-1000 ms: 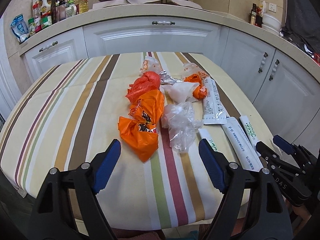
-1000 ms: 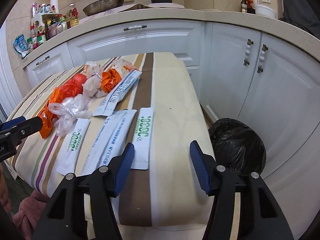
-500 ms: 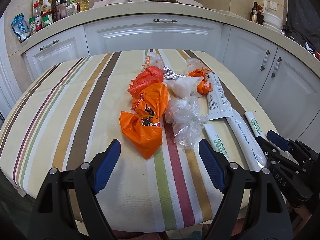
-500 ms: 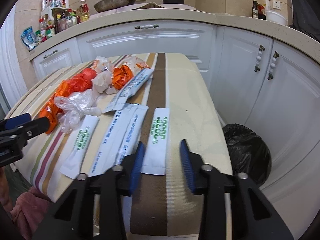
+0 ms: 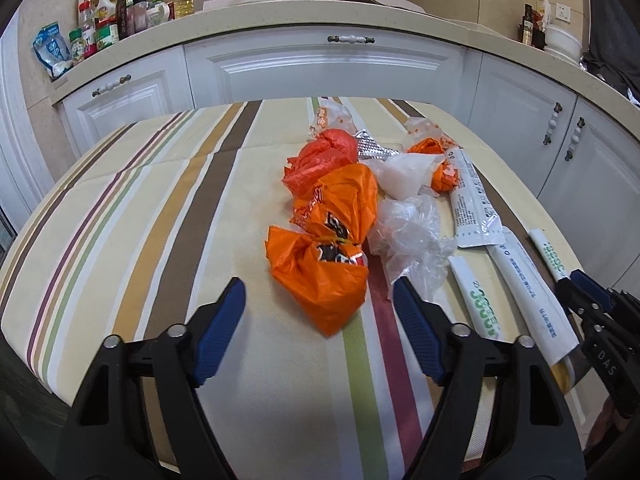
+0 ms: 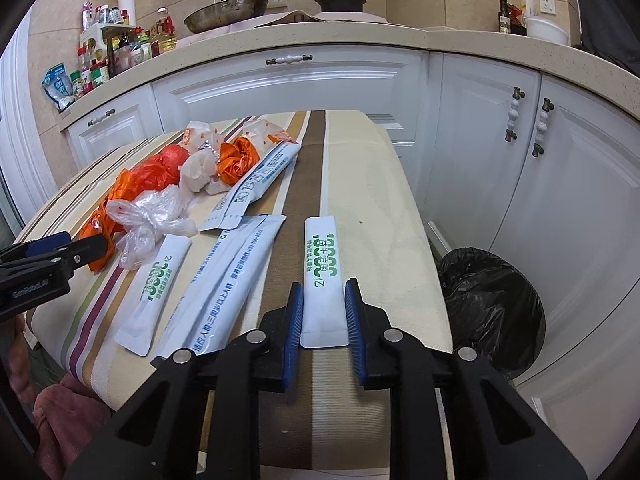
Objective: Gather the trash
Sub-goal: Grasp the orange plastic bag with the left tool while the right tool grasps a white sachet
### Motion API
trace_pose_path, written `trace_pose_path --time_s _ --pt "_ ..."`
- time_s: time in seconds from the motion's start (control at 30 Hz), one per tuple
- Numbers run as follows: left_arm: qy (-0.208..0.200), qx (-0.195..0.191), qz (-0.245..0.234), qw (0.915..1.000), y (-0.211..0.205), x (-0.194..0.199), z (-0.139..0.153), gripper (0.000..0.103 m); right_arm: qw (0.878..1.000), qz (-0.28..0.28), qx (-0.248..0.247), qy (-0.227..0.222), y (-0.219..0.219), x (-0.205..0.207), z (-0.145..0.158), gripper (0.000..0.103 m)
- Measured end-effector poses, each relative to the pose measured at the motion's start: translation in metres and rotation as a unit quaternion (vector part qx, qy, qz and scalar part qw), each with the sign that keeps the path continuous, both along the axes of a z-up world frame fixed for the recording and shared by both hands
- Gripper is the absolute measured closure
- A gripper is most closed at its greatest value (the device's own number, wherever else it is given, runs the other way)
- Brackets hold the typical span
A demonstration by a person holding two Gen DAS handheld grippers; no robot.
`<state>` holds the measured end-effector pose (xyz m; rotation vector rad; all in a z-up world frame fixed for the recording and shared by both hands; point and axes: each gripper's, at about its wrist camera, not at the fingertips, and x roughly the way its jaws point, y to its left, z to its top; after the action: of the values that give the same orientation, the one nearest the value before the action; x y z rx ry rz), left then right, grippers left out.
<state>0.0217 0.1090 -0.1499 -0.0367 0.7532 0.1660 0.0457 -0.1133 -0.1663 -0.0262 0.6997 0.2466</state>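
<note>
- Left wrist view: the left tool (image 5: 318, 312) hangs low over the near edge of the striped desk (image 5: 132, 216), its jaws spread and just narrowing, with nothing pressed between them.
- The orange bag (image 5: 320, 276) lies straight ahead of it, its near tip reaching to about the line between the two pads; it is a crumpled lump with its long axis running away up the desk toward the rest of the pile.
- The clear bag (image 5: 408, 240) sits just right of it, touching.
- At the right edge the right tool (image 5: 576, 292) shows at the near end of a white packet, but this view does not show the grip.
- Right wrist view: the right tool (image 6: 322, 316) has just been closing and now pinches the near end of the white sachet (image 6: 322, 264) by its two long edges.
- The sachet lies flat on the desk, its long axis in line with the tool and pointing away toward the cabinets.
- The black-lined bin (image 6: 488, 304) stands on the floor, right of the desk and below it, so I judge the right hand the nearer one for the drop.
</note>
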Motion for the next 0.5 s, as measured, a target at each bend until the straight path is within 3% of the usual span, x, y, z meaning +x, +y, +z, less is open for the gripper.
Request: trace_pose_path --time_s 0.13,0.17,0.5 --pt "0.006 0.017 -0.007 0.9998 -0.0011 0.0085 -0.0051 0.048 1.000 -0.003 0.004 0.001 -0.0021 0.0018 0.0000 0.080" --pt "0.006 0.016 -0.007 0.9998 -0.0009 0.0091 -0.0057 0.055 1.000 -0.003 0.005 0.001 -0.0022 0.0018 -0.0001 0.080" --pt "-0.014 0.036 -0.010 0.9992 -0.0069 0.0022 -0.0002 0.058 1.000 -0.003 0.012 0.000 -0.0054 0.0023 -0.0005 0.080"
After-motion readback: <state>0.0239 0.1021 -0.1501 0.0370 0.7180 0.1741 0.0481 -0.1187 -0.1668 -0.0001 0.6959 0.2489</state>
